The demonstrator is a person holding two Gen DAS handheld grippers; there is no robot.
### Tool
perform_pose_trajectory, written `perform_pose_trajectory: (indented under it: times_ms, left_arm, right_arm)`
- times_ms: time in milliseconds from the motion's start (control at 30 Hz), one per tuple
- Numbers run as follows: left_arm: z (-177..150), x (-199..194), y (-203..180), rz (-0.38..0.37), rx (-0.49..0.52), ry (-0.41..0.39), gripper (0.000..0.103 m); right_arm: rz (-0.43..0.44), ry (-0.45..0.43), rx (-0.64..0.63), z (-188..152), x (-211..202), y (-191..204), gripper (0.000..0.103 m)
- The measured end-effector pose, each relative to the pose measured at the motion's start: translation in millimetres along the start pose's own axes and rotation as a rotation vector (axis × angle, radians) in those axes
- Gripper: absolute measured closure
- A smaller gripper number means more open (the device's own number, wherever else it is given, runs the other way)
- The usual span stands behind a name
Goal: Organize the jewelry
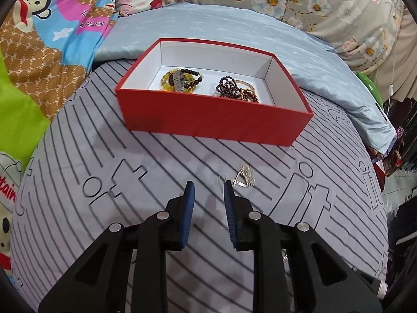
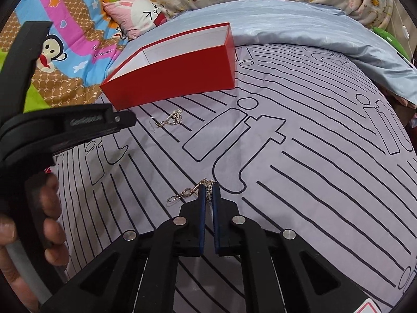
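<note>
While the left tongs [image 1: 208,187] stand spread, the right tongs [image 2: 208,190] pinch one silver earring [image 2: 206,186] — red box [image 1: 213,114] beyond.

Materials, surface finish as observed

Box [image 1: 208,120]: matt red card, white inside. Sheet [image 1: 156,161]: soft printed cloth. Earring [image 2: 206,187]: shiny silvery metal. Gripper pads [image 1: 189,214]: ribbed blue.

Right gripper [image 2: 208,186] jaws pinch a silver earring [image 2: 191,191] above the bedsheet [image 2: 312,143].

Grey bedsheet [image 1: 161,156] w/ black stripes & outlined letters covers the bed. Pale blue satin pillow [image 1: 234,23] behind. Cartoon monkey blanket [image 1: 52,26] at left, pink bunny cushion [image 2: 138,15] near it, floral quilt [image 1: 325,2] at back.
</note>
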State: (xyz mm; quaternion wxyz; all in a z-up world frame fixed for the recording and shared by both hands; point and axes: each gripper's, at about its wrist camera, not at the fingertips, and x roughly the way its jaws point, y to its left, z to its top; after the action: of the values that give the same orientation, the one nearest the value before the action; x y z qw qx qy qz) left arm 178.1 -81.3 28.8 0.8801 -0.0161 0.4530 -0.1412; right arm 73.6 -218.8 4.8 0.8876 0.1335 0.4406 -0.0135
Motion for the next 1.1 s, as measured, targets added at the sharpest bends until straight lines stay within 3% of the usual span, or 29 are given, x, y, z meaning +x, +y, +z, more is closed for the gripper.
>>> perform_pose_trajectory:
  times_ms: [133, 300, 633, 867, 933, 1000, 1033, 1100]
  left_arm:
    - [7.1, 12.3, -6.5, 0.006, 0.006, 0.007, 0.081]
    - [5.8, 22.4, -10.6, 0.008, 0.017, 0.026, 0.103]
    - [-16.0, 16.7, 3.9, 0.017, 0.01, 0.044, 0.103]
    - [-15.7, 11.9, 14.2, -0.037, -0.038, 0.046, 0.103]
    - [-11.0, 11.8, 11.8, -0.035, -0.039, 0.036, 0.098]
    - [-5.4, 15.4, 8.3, -0.038, -0.042, 0.033, 0.079]
    - [-3.2, 17.5, 6.4, -0.035, -0.046, 0.031, 0.075]
    - [1.4, 21.1, 0.7, -0.037, -0.042, 0.022, 0.074]
  right_arm:
    - [0.006, 0.004, 0.016, 2.2, 2.3, -4.6, 0.098]
    - [0.009, 0.008, 0.033, 8.9, 6.4, -8.3, 0.098]
    - [0.002, -0.03, 0.039, 37.6, 9.9, -5.4, 0.098]
    - [0.0, -0.032, 0.052, 43.8, 13.2, -8.7, 0.098]
    - [-0.003, -0.033, 0.054, 46.1, 14.0, -10.3, 0.098]
    - [-0.005, -0.032, 0.055, 48.9, 15.2, -12.6, 0.098]
    - [-0.006, -0.032, 0.056, 49.5, 15.6, -13.2, 0.098]
    - [-0.006, -0.033, 0.056, 50.9, 16.4, -14.2, 0.098]
